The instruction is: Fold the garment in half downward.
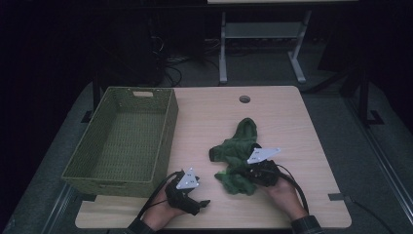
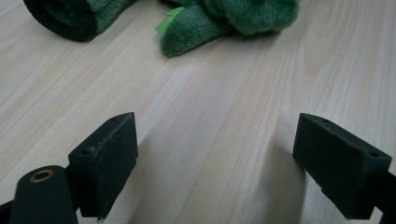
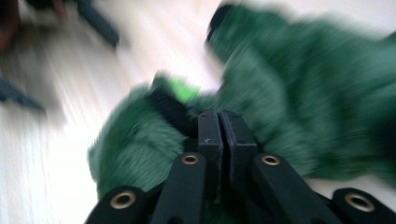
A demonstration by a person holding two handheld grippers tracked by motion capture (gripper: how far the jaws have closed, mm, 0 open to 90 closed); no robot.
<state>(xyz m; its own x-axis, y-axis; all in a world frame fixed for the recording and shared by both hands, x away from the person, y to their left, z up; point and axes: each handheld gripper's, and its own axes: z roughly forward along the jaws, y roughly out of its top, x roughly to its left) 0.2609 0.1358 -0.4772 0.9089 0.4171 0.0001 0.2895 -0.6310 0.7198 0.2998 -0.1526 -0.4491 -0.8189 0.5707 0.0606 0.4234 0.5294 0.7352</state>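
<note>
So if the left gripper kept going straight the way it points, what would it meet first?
Probably the green fleece garment. The left gripper has its jaws open over bare table, with the garment's near fold ahead of them. How far ahead is hard to judge.

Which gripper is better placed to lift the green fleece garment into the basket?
Right. The right gripper is shut on the green fleece garment. The left gripper is open over bare table, though nearer the basket.

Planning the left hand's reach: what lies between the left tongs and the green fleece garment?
Nothing: in the left gripper view, bare wooden table runs from the open left tongs to the green fleece garment.
</note>
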